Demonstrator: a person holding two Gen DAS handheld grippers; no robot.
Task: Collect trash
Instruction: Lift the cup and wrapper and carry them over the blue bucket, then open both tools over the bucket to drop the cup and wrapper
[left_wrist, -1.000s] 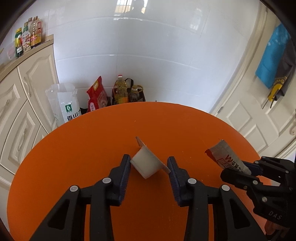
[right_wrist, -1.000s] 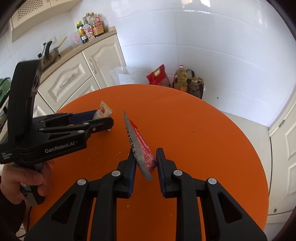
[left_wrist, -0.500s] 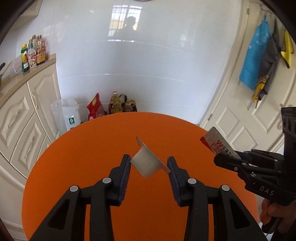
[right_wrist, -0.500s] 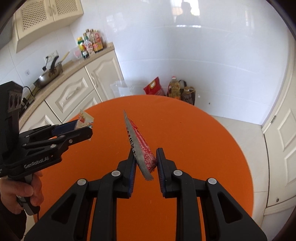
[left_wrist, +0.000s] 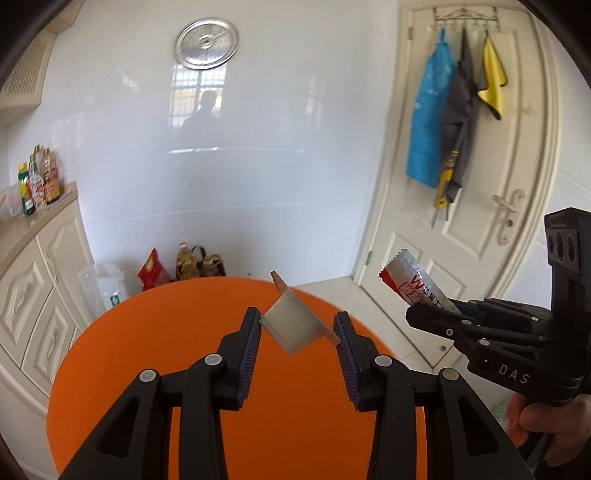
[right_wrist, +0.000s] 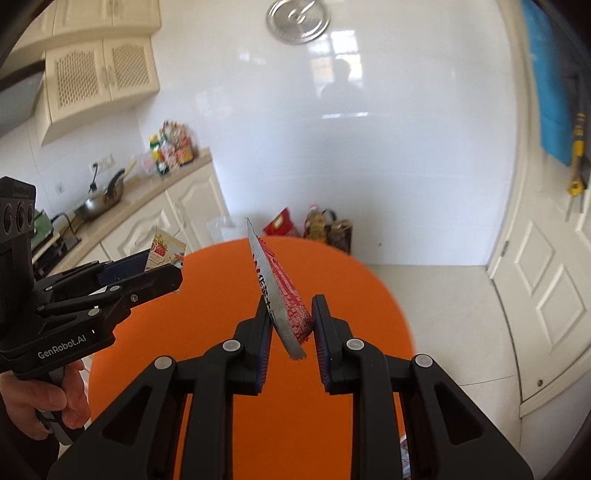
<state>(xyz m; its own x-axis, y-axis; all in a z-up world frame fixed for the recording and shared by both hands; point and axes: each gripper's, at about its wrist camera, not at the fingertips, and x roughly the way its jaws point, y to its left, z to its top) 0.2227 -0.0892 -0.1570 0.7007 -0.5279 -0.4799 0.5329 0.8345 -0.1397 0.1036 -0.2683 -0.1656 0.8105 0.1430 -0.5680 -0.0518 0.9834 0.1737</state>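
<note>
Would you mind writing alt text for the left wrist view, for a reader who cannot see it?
The left gripper holds a small tilted white plastic cup between its black fingers above a round orange table. At right, the right gripper clamps a red-and-silver foil wrapper, before a white door.

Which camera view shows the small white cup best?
The left wrist view: the white cup sits tilted between the left gripper's jaws, its whole side visible. The right wrist view shows only its printed lid behind that gripper's fingers.
</note>
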